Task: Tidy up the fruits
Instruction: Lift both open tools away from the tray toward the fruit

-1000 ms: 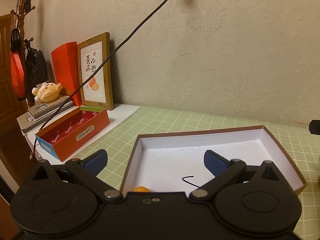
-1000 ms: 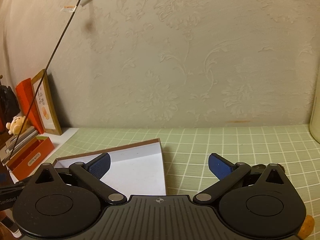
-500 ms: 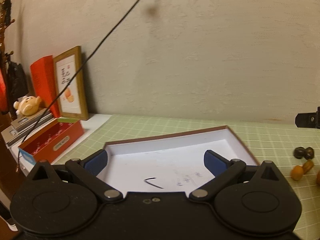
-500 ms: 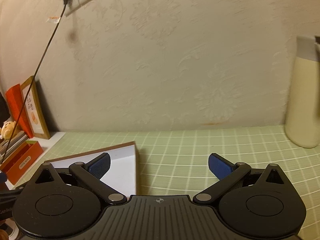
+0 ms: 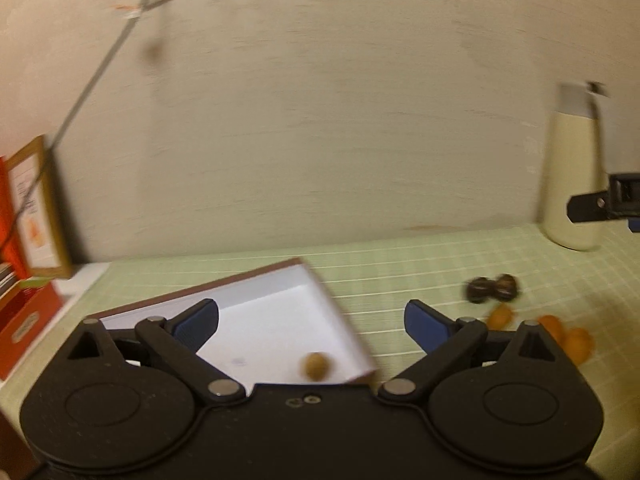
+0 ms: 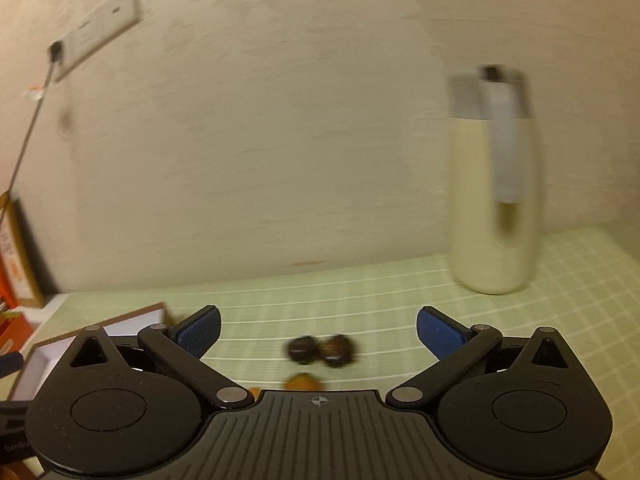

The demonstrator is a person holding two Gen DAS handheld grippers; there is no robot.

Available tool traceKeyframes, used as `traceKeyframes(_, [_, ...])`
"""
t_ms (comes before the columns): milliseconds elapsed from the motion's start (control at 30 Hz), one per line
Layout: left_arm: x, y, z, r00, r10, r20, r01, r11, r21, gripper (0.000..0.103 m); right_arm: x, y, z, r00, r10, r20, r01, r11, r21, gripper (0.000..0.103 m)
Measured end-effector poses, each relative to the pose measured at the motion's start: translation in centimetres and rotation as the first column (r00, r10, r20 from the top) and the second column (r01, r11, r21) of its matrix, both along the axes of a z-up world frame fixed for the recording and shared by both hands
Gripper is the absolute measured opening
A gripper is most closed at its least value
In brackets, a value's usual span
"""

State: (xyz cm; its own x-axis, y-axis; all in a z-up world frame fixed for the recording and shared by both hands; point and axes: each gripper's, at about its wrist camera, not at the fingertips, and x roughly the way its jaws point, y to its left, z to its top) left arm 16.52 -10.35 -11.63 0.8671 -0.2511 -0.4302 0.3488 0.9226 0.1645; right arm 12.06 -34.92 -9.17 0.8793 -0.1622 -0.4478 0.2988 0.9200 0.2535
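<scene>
A shallow white box with a brown rim (image 5: 320,280) lies on the green checked mat; one small orange-brown fruit (image 5: 317,365) lies inside near its right corner. My left gripper (image 5: 312,322) is open and empty above the box. To the right on the mat lie two dark round fruits (image 5: 490,289) and several small orange fruits (image 5: 560,332). My right gripper (image 6: 318,330) is open and empty, with the two dark fruits (image 6: 322,351) on the mat between its fingers and an orange fruit (image 6: 302,381) just before its body. The box corner (image 6: 132,318) shows at its left.
A cream bottle with a grey cap (image 6: 494,208) stands at the back right by the wall, also in the left wrist view (image 5: 572,176). A framed picture (image 5: 38,208) and a red box (image 5: 28,320) stand at the left. A cable (image 5: 92,84) hangs from a wall socket.
Both grippers have swung to the right; both views are blurred. The box has slid left in view, and the loose fruits and the bottle have come into sight. Both grippers stay open.
</scene>
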Motion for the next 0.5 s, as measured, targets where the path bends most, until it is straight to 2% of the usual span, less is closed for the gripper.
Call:
traceKeyframes(167, [-1.2,-3.9,-1.5,0.993,-0.115,-0.026,0.116,0.993,0.027,0.088,-2.4,-3.2,-0.5,0.997,-0.072,-0.014,0.073,0.997,0.019,0.103])
traceKeyframes(300, [-1.9,-6.8,-2.9,0.981,-0.19,-0.05,0.193,0.979,0.068,0.079,-3.9,-4.9,-1.1,0.994,-0.107,-0.03,0.108,0.994,0.03,0.103])
traceKeyframes(500, [-1.4,-9.4,-4.5,0.975,-0.207,-0.083,0.213,0.973,0.084,0.075,-5.8,-6.0,-1.6,0.991,-0.126,-0.045,0.128,0.991,0.044,0.103])
